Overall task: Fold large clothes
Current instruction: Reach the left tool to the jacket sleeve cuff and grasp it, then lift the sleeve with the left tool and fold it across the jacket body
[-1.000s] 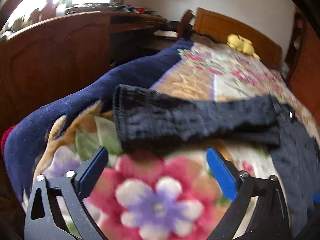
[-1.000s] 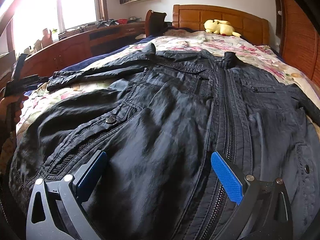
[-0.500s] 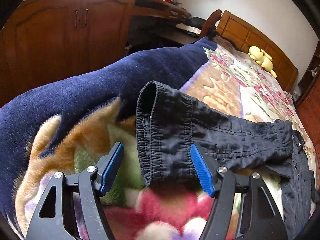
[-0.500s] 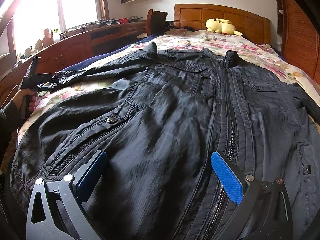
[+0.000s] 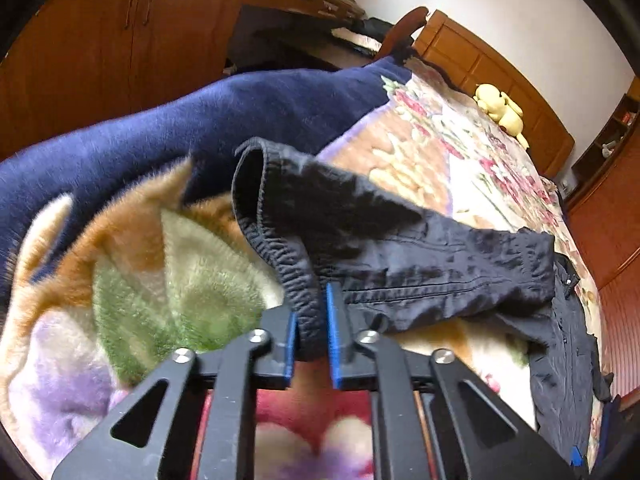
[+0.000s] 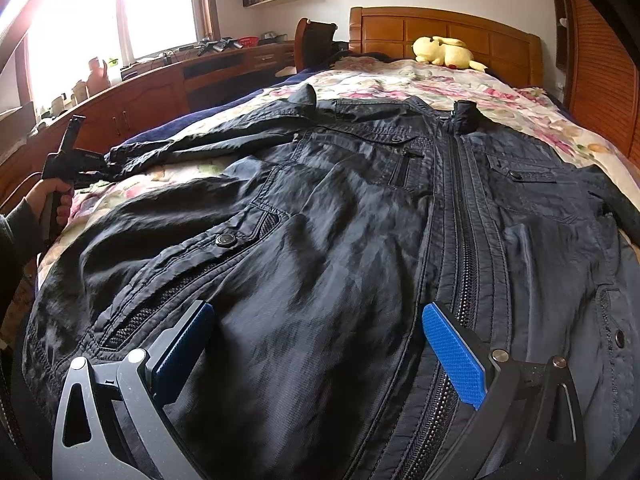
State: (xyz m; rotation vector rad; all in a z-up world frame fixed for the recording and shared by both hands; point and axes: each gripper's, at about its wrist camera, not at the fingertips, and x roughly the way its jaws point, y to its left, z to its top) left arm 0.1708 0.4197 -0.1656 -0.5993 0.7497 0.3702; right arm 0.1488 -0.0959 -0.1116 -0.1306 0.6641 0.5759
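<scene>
Left tool [image 5: 311, 330] clamps the jacket [image 6: 340, 240] sleeve cuff [image 5: 280, 248] (soft, slippery, probably droops); right tool [image 6: 316, 356] gapes, empty.

Left gripper [image 5: 311, 336] points steeply down at twelve o'clock, jaws pinched closed; right gripper [image 6: 320, 354] hovers spread wide.

Each tool is built of black angular arms with triangular cut-outs, fastened by silver screws and tipped with blue textured pads [image 6: 452, 356]. A dark sleeve [image 6: 16, 232] is worn.
</scene>
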